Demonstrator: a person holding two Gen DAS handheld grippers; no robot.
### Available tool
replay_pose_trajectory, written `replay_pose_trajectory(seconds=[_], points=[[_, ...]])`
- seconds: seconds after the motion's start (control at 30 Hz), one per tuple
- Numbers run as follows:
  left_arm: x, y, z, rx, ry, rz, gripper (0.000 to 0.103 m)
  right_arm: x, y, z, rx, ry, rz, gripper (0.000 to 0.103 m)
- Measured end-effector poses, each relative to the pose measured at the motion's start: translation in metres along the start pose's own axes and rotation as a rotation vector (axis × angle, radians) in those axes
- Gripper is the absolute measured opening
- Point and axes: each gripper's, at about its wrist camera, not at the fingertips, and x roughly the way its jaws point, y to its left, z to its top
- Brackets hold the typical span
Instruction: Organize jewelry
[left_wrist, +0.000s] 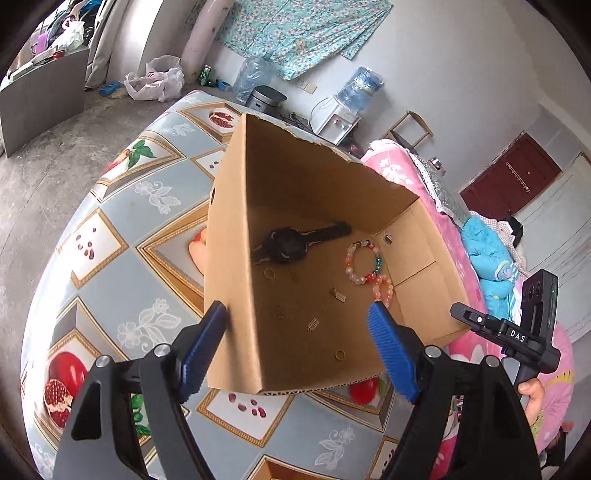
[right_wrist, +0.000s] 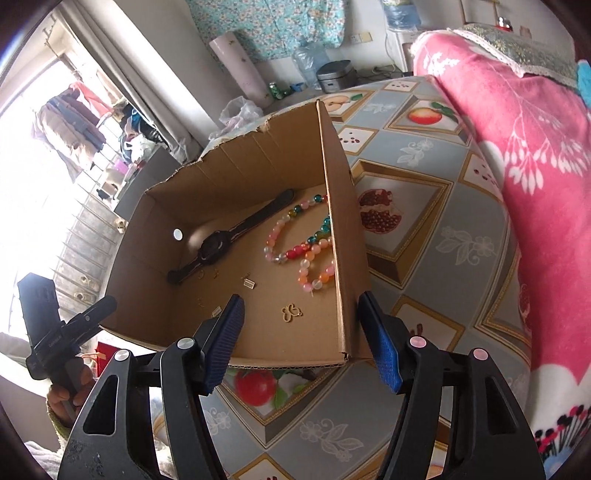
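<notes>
An open cardboard box stands on the table. On its floor lie a black watch, coloured bead bracelets, small gold rings and gold charms. My left gripper is open and straddles the box's near left wall, one finger outside and one over the inside. My right gripper is also open and straddles the right wall the same way. Neither holds anything.
The table wears a grey-blue cloth with fruit pictures. A pink flowered blanket lies close on the right. Each view shows the other gripper in a hand at the picture's edge. Bags and water bottles stand by the far wall.
</notes>
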Motion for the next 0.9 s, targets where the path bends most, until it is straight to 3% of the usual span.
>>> replay_pose_trajectory(seconds=[0.47,0.9], points=[[-0.023,-0.023,-0.049,0.017,0.032,-0.020,0.076,-0.037,-0.011,-0.052,0.038,-0.019,-0.050,0.062],[-0.048,-0.030,-0.089,0.047,0.009,-0.017,0.076,-0.063,-0.015,-0.097,0.055,-0.070,-0.045,0.062]])
